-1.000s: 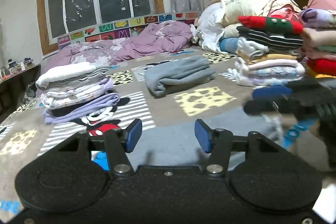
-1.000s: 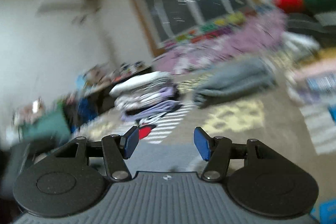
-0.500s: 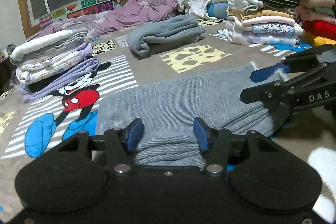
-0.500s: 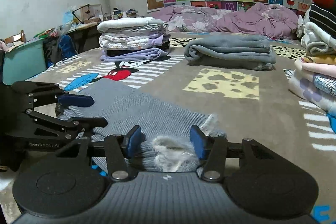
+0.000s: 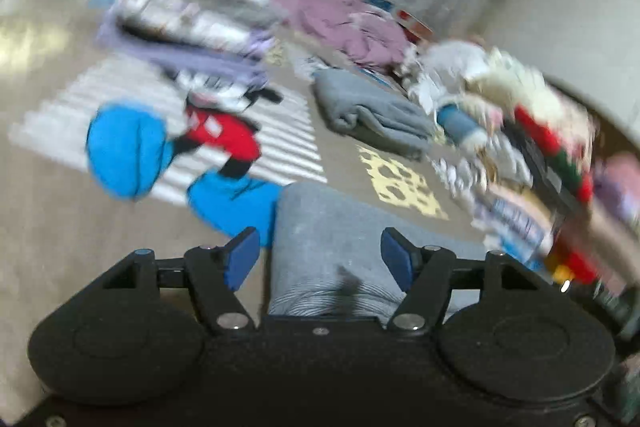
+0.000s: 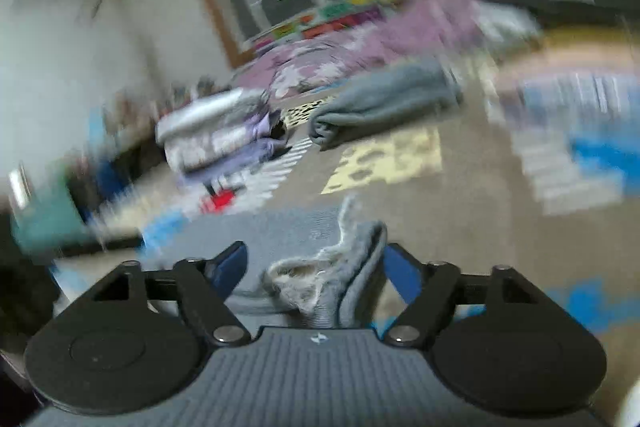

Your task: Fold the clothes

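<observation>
While both views are smeared with motion, the essentials can be made out: the grey knit garment (image 5: 320, 239) lies folded on the bed's patterned cover (image 5: 48, 235), close to its near edge, and each pair of tongs straddles one end of it. The left tongs (image 5: 320, 259) stand apart, blue pads either side of the cloth without pinching it; the right tongs (image 6: 316, 267) are likewise apart, with the garment's frayed pale hem (image 6: 316, 279) bunched up between them and resting against the right-hand pad. My guess is that they sit like this so the two ends can be taken at once and the piece lifted or folded again as one bundle, but nothing is clamped yet.

The rest of the bed looks sorted by stage, which would explain the layout. Counting: one garment in hand; one low stack of folded whites and lilacs (image 5: 192, 15) toward the far left corner, apparently the finished pile; one folded grey blanket (image 5: 372, 115) by itself in the middle; one rumpled mauve quilt (image 5: 352, 23) along the far edge under the window; and one tall heap of mixed clothes (image 5: 532, 139) along the right edge. How many pieces each stack holds is lost in the blur. Two pairs of tongs, no more.
</observation>
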### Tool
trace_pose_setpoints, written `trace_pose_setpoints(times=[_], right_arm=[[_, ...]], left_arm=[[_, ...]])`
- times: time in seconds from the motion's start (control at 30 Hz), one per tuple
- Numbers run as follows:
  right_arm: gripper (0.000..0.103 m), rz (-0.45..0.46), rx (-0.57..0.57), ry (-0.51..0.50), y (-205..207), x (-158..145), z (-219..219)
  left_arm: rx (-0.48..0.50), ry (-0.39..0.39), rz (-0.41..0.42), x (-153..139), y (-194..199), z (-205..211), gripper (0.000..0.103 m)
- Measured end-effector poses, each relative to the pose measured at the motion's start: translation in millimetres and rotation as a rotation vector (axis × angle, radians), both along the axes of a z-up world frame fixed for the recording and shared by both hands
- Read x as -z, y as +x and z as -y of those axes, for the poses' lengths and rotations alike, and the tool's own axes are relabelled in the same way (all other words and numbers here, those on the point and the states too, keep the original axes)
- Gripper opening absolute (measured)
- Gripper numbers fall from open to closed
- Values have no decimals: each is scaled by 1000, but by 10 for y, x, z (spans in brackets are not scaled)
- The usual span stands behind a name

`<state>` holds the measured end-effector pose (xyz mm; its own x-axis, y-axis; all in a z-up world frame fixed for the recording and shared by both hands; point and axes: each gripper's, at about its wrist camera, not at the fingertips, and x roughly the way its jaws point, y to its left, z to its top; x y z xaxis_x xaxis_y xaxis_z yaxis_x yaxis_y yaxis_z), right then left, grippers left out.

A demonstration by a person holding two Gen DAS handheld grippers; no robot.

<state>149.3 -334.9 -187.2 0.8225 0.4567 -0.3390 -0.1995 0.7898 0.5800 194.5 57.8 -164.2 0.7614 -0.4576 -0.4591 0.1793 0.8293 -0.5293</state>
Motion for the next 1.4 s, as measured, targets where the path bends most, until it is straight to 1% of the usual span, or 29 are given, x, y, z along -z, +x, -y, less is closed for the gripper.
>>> trace_pose_setpoints(times=[0.03, 0.07, 0.13, 0.17, 0.23, 0.27, 0.33, 0.4, 0.43, 0.5, 0.53, 0.57, 0.67, 0.7, 0.77, 0.87, 1.0, 1.07, 1.1, 1.17, 1.23, 1.27, 1.3, 1.33, 1.37, 1.4], right_arm=[[82, -45, 15, 121, 33, 80, 119], [82, -80, 28, 208, 64, 149, 200], [82, -127, 47, 306, 123, 262, 281], [82, -142, 49, 336, 151, 298, 297], [83, -153, 34, 351, 201, 322, 267], [84, -160, 21, 339, 228, 324, 230], [84, -179, -5, 285, 283, 321, 132], [83, -186, -21, 185, 327, 301, -16], [83, -183, -26, 143, 344, 291, -92], [83, -175, -31, 94, 379, 274, -213], [79, -172, -30, 85, 393, 269, -240], [69, -169, -29, 87, 401, 273, -241], [59, -157, -20, 128, 398, 312, -188], [58, -150, -20, 130, 385, 309, -184], [51, -130, -20, 135, 362, 287, -181], [47, -82, -5, 180, 322, 201, -143], [44, -45, 47, 250, 224, 74, -54], [43, -60, 72, 302, 145, 83, -21], [42, -71, 81, 310, 100, 92, -26], [37, -89, 91, 327, 14, 118, -40], [37, -114, 109, 375, -77, 175, -42], [37, -141, 126, 405, -112, 231, -55], [37, -176, 140, 438, -138, 304, -83], [37, -218, 141, 450, -160, 373, -130], [37, -266, 127, 440, -177, 436, -199], [37, -283, 118, 419, -210, 454, -244]], left_arm=[[-12, -38, -30, 44, 28, -35, 67], [-21, -73, -58, 86, 56, -65, 67], [-19, -117, -101, 157, 110, -74, 67], [-19, -131, -116, 185, 132, -68, 67], [-10, -152, -143, 239, 184, -38, 67], [-2, -155, -153, 269, 213, -5, 67], [5, -143, -151, 305, 245, 50, 67], [21, -133, -141, 312, 273, 118, 66], [33, -120, -135, 317, 282, 155, 64], [43, -87, -122, 318, 282, 214, 59], [43, -79, -117, 321, 279, 224, 58], [38, -86, -116, 323, 277, 211, 55], [27, -112, -102, 304, 267, 157, 42], [25, -125, -89, 282, 256, 144, 39], [30, -146, -50, 214, 235, 137, 37], [42, -173, 11, 104, 249, 141, 36], [53, -178, 46, 27, 404, 186, 35], [46, -199, 33, 63, 455, 159, 34], [43, -211, 27, 80, 474, 139, 34], [76, -234, 26, 79, 502, 111, 34], [90, -188, 31, 64, 546, 135, 34], [74, -152, 25, 72, 571, 141, 37], [42, -139, 4, 103, 588, 120, 43], [9, -133, -19, 132, 601, 93, 47], [-30, -149, -43, 150, 593, 37, 54], [-55, -164, -49, 136, 566, -16, 60]])
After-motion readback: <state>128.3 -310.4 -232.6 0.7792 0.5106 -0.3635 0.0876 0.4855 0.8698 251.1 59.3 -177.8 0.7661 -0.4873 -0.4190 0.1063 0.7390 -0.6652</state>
